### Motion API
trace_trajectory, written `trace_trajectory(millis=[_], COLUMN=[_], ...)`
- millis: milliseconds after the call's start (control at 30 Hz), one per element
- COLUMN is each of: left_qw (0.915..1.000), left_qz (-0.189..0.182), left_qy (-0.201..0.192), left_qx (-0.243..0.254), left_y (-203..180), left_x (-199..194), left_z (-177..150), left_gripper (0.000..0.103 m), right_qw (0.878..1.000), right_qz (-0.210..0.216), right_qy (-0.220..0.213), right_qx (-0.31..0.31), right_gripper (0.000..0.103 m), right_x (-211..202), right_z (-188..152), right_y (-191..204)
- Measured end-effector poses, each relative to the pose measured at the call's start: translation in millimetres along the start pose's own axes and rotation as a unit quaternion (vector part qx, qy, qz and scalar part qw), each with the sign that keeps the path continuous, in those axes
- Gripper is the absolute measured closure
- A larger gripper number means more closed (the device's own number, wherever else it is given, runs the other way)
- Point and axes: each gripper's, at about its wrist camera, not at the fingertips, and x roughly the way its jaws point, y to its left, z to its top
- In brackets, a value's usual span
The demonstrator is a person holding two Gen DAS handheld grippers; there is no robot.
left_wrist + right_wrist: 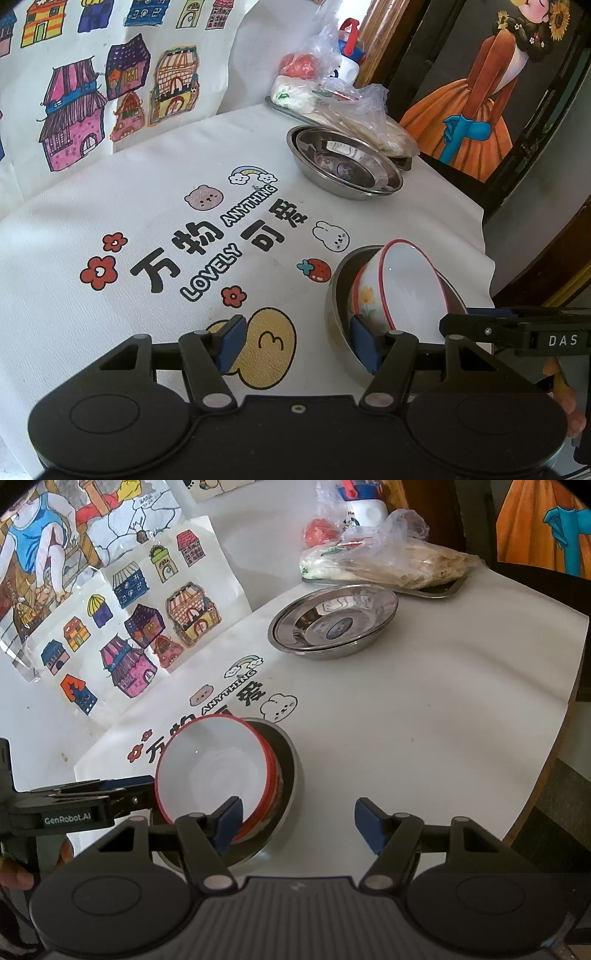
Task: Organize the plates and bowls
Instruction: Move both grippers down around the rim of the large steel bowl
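Near worktop [443,709] edge, red-rimmed bowl [210,764] leans tilted inside steel bowl [291,775]; both grippers' jaws wide, empty. Nesting step; next: seat it level.

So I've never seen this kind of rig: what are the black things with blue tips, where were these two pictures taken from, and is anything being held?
These are two hand-held grippers, not robot arms, each with a fisheye camera looking along its blue-padded fingers. One picture is from the left gripper, the other from the right gripper. Both are open and hold nothing. On the white printed tablecloth a red-rimmed white bowl leans tilted inside a steel bowl. Farther back are stacked shallow steel plates, and behind them a metal tray with plastic-wrapped food.
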Motion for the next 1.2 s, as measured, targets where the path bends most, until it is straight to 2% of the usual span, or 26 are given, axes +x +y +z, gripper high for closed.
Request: trace_trajectory(millis=[233,333,433,533,767,967,1200], left_qw=[1.0000,1.0000,0.9999,0.9997,0.9992,0.9987,0.9977], left_qz=[0.004,0.009,0.016,0.021,0.036,0.047,0.053], left_qy=[0.000,0.000,-0.003,-0.006,-0.003,-0.004,-0.008], left_qx=[-0.004,-0.003,0.001,0.007,0.015,0.021,0.043], left_y=[1,1,0,-1,-2,-3,-6], left_x=[1,1,0,0,1,2,2], left_z=[-1,-1,-2,-1,-2,-2,-6], left_gripper=[0.032,0.028,0.019,0.018,0.009,0.004,0.001], right_qw=[1.000,0.999,0.999,0.999,0.999,0.999,0.998], right_qz=[-0.008,-0.017,-0.022,-0.020,-0.032,-0.051,-0.047], right_qy=[-0.017,-0.021,-0.019,-0.017,-0.017,-0.015,-0.015], right_qx=[0.014,0.020,0.019,0.018,0.013,-0.007,-0.036], right_gripper=[0.027,0.024,0.021,0.018,0.004,0.002,0.002], right_x=[-13,-17,-16,-15,-12,-8,-3], right_z=[1,1,1,0,0,0,-5], right_y=[-11,-15,-15,-15,-14,-10,-5])
